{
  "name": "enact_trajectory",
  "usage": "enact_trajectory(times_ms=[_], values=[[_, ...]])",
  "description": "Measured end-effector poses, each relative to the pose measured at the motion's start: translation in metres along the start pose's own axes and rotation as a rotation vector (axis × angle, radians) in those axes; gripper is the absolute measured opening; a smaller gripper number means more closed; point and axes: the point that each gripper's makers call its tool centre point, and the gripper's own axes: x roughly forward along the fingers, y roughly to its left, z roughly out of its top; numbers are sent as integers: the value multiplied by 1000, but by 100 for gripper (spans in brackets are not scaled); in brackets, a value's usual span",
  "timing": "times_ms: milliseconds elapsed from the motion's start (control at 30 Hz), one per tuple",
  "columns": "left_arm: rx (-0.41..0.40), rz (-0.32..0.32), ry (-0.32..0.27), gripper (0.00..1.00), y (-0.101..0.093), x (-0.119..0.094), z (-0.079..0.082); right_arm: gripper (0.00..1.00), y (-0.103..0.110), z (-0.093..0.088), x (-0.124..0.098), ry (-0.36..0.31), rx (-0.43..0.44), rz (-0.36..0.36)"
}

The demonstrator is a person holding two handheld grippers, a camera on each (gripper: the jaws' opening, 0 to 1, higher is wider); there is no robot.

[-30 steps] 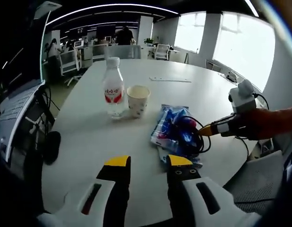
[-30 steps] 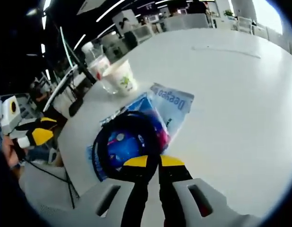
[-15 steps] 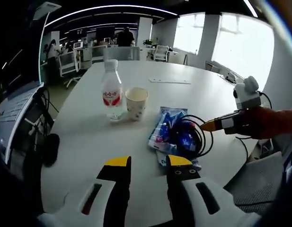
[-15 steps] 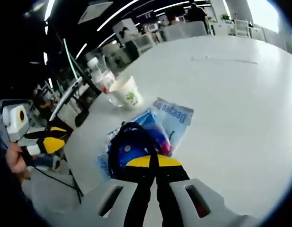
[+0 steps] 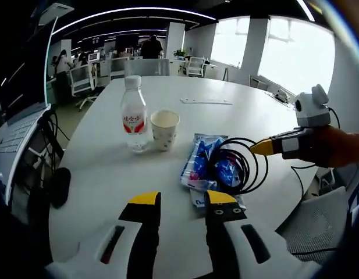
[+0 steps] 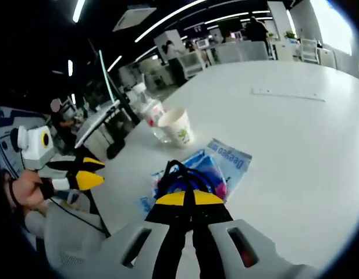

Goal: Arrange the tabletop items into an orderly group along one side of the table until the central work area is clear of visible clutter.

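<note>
My right gripper (image 6: 192, 199) had its yellow-tipped jaws pressed together on a coil of black cable (image 6: 178, 177), the loops hanging just above the blue packets (image 6: 198, 172) on the white round table (image 6: 295, 139). From the left gripper view, that same gripper (image 5: 262, 147) came in from the right, its tip pinching the cable (image 5: 243, 165) where the loops fanned over the blue packets (image 5: 205, 165).

My left gripper (image 5: 179, 200) hovered low over the near edge of the table (image 5: 103, 174) with its jaws parted, nothing between them. In the right gripper view it (image 6: 91, 172) sat off to the left, held in my hand (image 6: 25, 192), jaws apart.

Beyond the packets stood a paper cup (image 5: 164, 129) and, just beside it on the left, an upright water bottle (image 5: 134, 115) with a red-and-white label. A thin white strip (image 5: 205, 101) lay farther across the table, well apart from the rest. Office desks, chairs and people stood in the background.
</note>
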Motion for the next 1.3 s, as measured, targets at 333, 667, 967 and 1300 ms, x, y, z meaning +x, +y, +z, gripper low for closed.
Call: enact_trajectory(times_ms=[333, 667, 967, 1300], values=[[-4, -4, 1, 28, -1, -1, -1, 0, 12, 12, -13, -31, -37, 30], [-14, -7, 0, 28, -4, 0, -2, 0, 25, 21, -27, -56, -71, 50], [-16, -12, 1, 27, -6, 1, -3, 0, 27, 33, -39, -91, -76, 55], [-19, -13, 4, 27, -7, 2, -4, 0, 20, 43, -64, -135, -71, 32]])
